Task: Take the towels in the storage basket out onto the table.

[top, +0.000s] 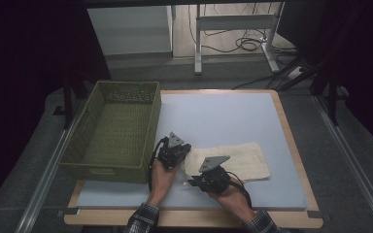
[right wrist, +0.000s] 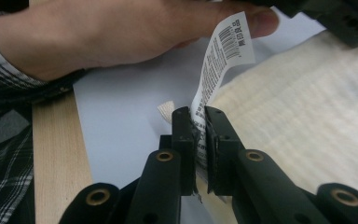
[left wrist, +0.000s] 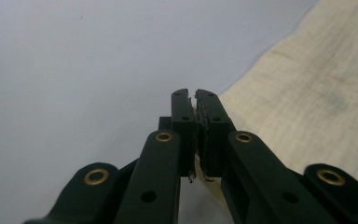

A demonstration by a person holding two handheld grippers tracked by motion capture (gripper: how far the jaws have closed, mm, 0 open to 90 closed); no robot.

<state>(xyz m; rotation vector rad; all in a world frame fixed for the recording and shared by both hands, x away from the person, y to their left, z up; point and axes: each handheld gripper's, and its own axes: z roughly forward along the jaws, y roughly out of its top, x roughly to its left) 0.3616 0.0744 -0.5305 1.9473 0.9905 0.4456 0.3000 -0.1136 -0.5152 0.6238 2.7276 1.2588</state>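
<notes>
A cream cloth lies flat on the pale blue mat, right of centre. My left gripper is at the cloth's left end. In the left gripper view its jaws are shut, with a strip of the cloth's edge caught low between them. My right gripper is at the cloth's near left corner. It is shut on the white barcode label sewn to the cloth. The label stands up, and its free end touches a fingertip of the hand behind it.
An empty green plastic basket stands at the mat's left edge, close to my left gripper. The wooden table edge runs along the front. Beyond the table stand desk legs with cables on the floor.
</notes>
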